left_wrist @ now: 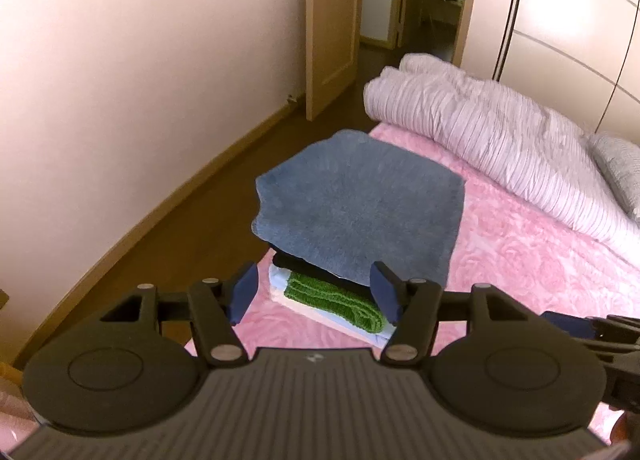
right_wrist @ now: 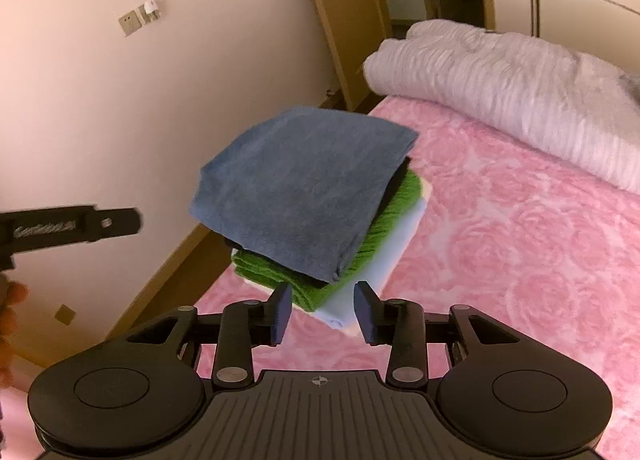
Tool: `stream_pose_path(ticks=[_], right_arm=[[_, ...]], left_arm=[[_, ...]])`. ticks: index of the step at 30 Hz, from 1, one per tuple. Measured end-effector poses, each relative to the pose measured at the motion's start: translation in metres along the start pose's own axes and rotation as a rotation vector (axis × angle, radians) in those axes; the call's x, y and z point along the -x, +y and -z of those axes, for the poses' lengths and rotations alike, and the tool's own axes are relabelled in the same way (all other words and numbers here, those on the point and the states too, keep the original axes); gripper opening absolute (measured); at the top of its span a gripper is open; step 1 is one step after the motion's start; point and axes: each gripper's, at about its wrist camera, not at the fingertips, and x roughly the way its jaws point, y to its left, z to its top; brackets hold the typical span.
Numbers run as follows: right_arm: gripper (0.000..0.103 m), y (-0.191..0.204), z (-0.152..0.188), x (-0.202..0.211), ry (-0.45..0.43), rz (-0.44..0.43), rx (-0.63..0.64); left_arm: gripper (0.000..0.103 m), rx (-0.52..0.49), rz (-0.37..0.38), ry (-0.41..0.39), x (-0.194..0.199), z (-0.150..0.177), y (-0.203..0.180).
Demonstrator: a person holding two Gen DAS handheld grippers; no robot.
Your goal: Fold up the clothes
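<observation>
A folded blue-grey garment (left_wrist: 360, 203) tops a stack on the pink bed, over a black piece (left_wrist: 304, 266), a green knit (left_wrist: 340, 300) and a pale blue piece (left_wrist: 360, 330). The same stack shows in the right wrist view, with the blue-grey garment (right_wrist: 300, 187) over the green knit (right_wrist: 384, 223) and pale blue piece (right_wrist: 380, 272). My left gripper (left_wrist: 314, 292) is open and empty, just short of the stack's near edge. My right gripper (right_wrist: 322, 314) is open and empty, just short of the stack's near corner. The left gripper's finger (right_wrist: 80, 225) shows at the left of the right wrist view.
The stack sits near the left edge of the pink bed (left_wrist: 520, 268), beside the wooden floor (left_wrist: 192, 219) and wall. A rolled white duvet (left_wrist: 500, 139) lies across the far side of the bed. An open door (left_wrist: 328, 27) stands beyond.
</observation>
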Motion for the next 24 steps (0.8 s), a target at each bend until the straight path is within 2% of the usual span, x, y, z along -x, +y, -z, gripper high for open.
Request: stream_pose_path(ticks=[2, 6, 10, 12, 15, 24], right_arm=[[0.041, 0.0, 0.002, 0.014, -0.004, 0.02, 0.017], [0.043, -0.004, 0.006, 0.044, -0.036, 0.017, 0.044], [0.043, -0.013, 0.008, 0.072, -0.068, -0.013, 0.064], [0.043, -0.018, 0.011, 0.087, -0.104, -0.022, 0.068], [0.043, -0.029, 0.016, 0.106, -0.111, -0.044, 0.083], [0.043, -0.069, 0.032, 0.153, -0.095, -0.118, 0.1]], left_arm=[[0.059, 0.03, -0.022, -0.032, 0.019, 0.004, -0.003], [0.067, 0.106, -0.075, -0.094, 0.058, 0.014, -0.013], [0.065, 0.15, -0.029, -0.126, 0.091, 0.025, -0.026], [0.064, 0.17, -0.013, -0.125, 0.104, 0.03, -0.034], [0.063, 0.17, -0.019, -0.11, 0.119, 0.038, -0.047], [0.063, 0.107, -0.171, -0.071, 0.144, 0.069, -0.106]])
